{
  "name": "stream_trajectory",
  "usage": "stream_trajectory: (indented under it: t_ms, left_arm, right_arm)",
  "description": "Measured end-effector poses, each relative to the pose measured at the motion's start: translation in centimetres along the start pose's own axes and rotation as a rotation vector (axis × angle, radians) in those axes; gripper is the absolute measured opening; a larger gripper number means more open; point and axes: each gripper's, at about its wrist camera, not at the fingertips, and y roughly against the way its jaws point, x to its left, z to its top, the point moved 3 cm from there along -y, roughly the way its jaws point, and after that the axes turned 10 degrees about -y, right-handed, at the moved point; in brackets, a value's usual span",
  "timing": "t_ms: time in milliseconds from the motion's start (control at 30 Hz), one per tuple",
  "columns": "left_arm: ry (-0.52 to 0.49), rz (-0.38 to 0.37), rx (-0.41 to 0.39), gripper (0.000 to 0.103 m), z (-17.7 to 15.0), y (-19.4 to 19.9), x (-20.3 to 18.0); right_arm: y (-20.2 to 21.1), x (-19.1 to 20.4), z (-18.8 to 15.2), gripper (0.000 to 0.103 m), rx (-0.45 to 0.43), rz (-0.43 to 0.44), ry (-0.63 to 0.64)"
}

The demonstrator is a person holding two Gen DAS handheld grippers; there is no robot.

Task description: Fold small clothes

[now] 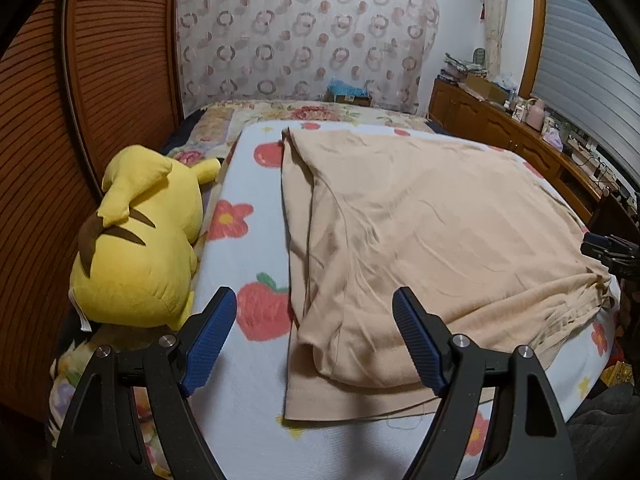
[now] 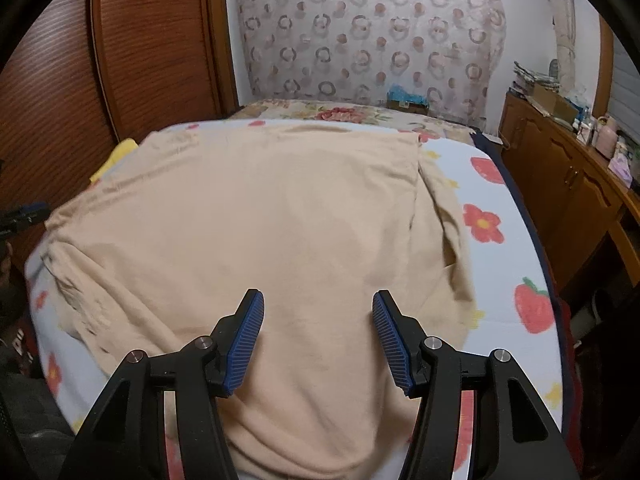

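Observation:
A beige garment (image 1: pixel 432 232) lies partly folded on the fruit-and-flower blanket (image 1: pixel 248 248), its left side doubled over with a hem near the front. My left gripper (image 1: pixel 314 300) hovers open above the garment's near left edge, nothing between its blue pads. In the right wrist view the same beige garment (image 2: pixel 280 220) fills the middle of the bed. My right gripper (image 2: pixel 318 304) stands open over its near part, pads apart and gripping nothing. The right gripper also shows as a dark shape at the garment's right corner (image 1: pixel 612 252).
A yellow plush toy (image 1: pixel 140 240) lies at the blanket's left edge beside the wooden louvred wardrobe (image 1: pixel 80 120). A wooden sideboard (image 2: pixel 568 184) crowded with small items runs along the right. A patterned curtain (image 1: pixel 304 32) hangs behind the bed.

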Motion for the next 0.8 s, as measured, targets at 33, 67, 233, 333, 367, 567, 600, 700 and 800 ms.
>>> stream_trajectory:
  t_ms: [33, 67, 233, 333, 367, 567, 600, 700, 800]
  left_arm:
    - [0.002, -0.002, 0.005, 0.081, -0.2, -0.1, 0.0]
    - [0.004, -0.003, 0.007, 0.081, -0.3, -0.2, 0.0]
    - [0.007, -0.004, 0.019, 0.081, -0.7, -0.5, -0.1]
    - [0.007, -0.005, 0.024, 0.081, -0.7, -0.7, -0.1]
    - [0.007, -0.005, 0.025, 0.081, -0.7, -0.8, -0.2]
    - [0.011, -0.013, 0.039, 0.081, -1.1, -1.3, -0.4]
    - [0.012, -0.016, 0.041, 0.081, -1.2, -1.4, -0.4]
    - [0.014, -0.022, 0.055, 0.081, -1.6, -1.7, -0.6]
    - [0.016, -0.03, 0.068, 0.081, -2.1, -2.0, -0.8]
  right_arm:
    - [-0.2, 0.2, -0.1, 0.059, 0.002, -0.01, 0.001]
    - [-0.4, 0.3, -0.2, 0.059, 0.007, -0.011, -0.002]
    - [-0.4, 0.3, -0.8, 0.059, 0.016, -0.019, -0.023]
    - [-0.2, 0.3, -1.1, 0.059, 0.005, -0.023, -0.025]
    - [-0.2, 0.4, -1.2, 0.06, 0.003, -0.02, -0.027]
    - [-0.2, 0.3, -1.5, 0.064, -0.008, -0.016, -0.021]
    - [-0.2, 0.3, -1.6, 0.064, -0.01, -0.019, -0.02]
    - [-0.2, 0.2, -1.7, 0.065, -0.011, -0.02, -0.017]
    - [-0.3, 0.4, -1.7, 0.069, -0.008, -0.025, 0.007]
